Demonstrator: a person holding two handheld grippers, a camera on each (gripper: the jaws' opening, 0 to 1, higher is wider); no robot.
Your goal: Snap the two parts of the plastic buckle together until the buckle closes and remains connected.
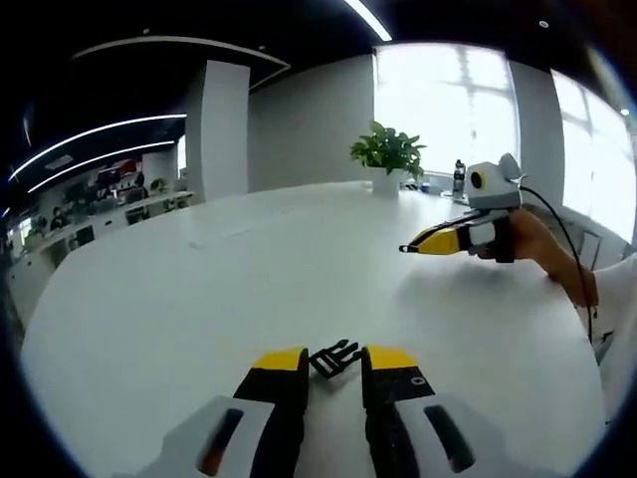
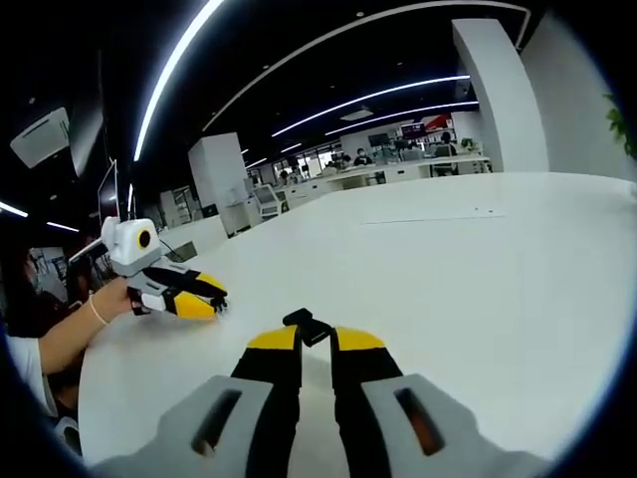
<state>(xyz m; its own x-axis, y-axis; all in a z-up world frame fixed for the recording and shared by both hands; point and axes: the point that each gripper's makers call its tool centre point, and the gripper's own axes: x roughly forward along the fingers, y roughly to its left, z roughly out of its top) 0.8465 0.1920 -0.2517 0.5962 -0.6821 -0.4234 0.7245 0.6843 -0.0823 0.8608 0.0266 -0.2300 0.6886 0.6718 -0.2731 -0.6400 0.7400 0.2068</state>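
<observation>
My left tongs [image 1: 333, 360] sit parted, pronged buckle half [image 1: 335, 358] on the white tabletop [image 1: 179, 309] between the tips. Right tongs [image 2: 316, 341] nearly together, clamped on the other buckle piece [image 2: 306, 326]. Wide bare tabletop beyond both; potted plant [image 1: 387, 154] at far edge, office behind.

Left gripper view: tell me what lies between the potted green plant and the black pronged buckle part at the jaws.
Only bare white table between the potted green plant and the black pronged buckle part.
</observation>
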